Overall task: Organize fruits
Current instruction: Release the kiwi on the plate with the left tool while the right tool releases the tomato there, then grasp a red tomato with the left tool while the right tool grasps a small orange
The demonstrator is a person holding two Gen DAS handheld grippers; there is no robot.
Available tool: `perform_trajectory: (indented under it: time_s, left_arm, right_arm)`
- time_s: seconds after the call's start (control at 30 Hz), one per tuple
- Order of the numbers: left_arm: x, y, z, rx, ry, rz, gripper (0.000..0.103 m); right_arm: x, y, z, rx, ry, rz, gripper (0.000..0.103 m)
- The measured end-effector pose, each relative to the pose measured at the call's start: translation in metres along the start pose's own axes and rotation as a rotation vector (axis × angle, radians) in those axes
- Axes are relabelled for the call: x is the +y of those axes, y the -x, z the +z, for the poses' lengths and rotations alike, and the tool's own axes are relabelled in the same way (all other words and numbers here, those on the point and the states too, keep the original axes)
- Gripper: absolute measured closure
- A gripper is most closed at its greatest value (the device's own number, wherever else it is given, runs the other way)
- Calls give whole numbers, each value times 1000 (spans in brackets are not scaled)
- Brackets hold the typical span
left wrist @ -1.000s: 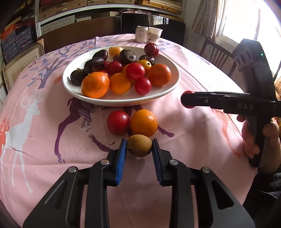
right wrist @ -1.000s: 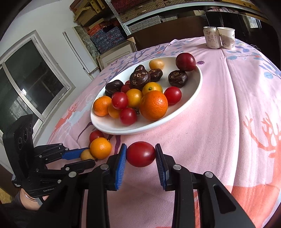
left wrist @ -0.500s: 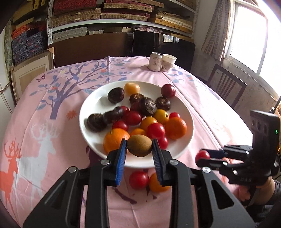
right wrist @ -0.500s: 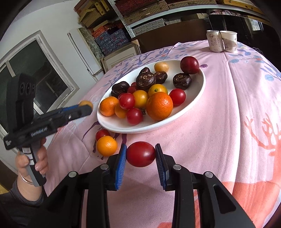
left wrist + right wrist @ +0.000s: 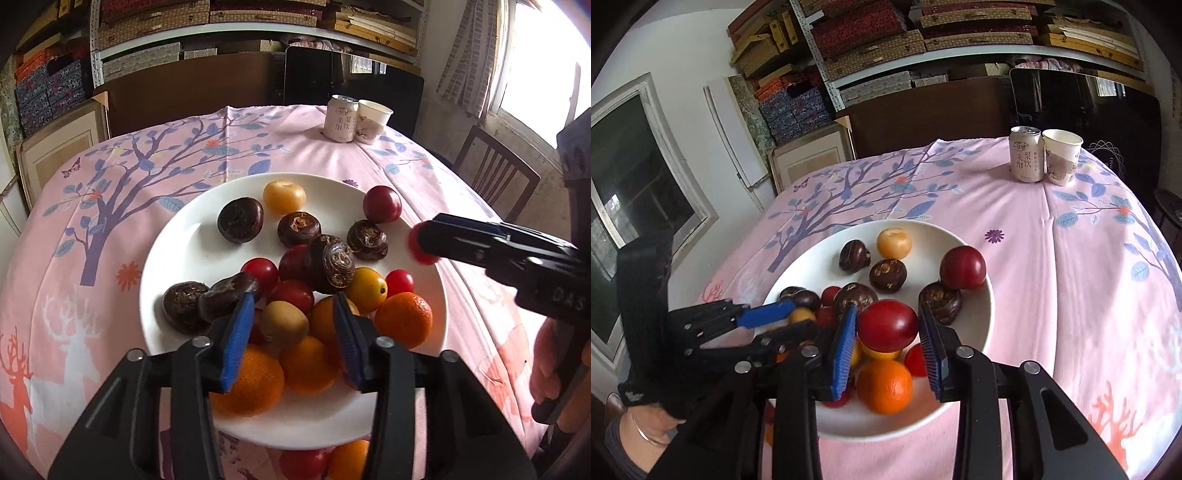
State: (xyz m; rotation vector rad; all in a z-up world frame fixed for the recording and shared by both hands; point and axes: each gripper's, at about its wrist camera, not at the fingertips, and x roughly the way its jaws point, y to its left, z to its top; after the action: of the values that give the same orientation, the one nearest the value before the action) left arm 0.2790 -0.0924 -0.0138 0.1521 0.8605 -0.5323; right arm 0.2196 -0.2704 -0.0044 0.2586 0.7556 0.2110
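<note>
Left wrist view first: we look down our left gripper over the white plate, which sits on the pink tablecloth with its tree and deer print. Its jaws have just been opening and now stand apart, and the kiwi lies between the blue pads on the heap of fruit, touching neither pad as far as we can tell. Around it sit oranges, red tomatoes, a yellow tomato and dark water chestnuts; a plum lies near the far rim. Two more fruits peek out below the near rim, on the cloth. At the right our right gripper reaches in over the rim with a blurred red fruit at its tip. A can and a paper cup stand together at the far edge of the table. Right wrist view next: we see that gripper above the plate, jaws just opened and now parted. The red tomato sits between them; it lies against the left pad and clear of the right one, just above an orange. Our left gripper comes in from the left, also spread, with a hand on its grip.
</note>
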Motion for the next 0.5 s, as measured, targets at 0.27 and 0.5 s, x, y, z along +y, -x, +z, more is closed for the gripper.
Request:
perform_trajectory:
  time_s: [0.27, 0.5]
  left_arm:
    - [3, 57, -45, -59, -58, 78, 26]
    - [21, 59, -104, 29, -55, 133, 26]
  right_arm:
    - [21, 31, -45, 14, 65, 37, 55]
    - [85, 9, -102, 153, 283, 82, 55]
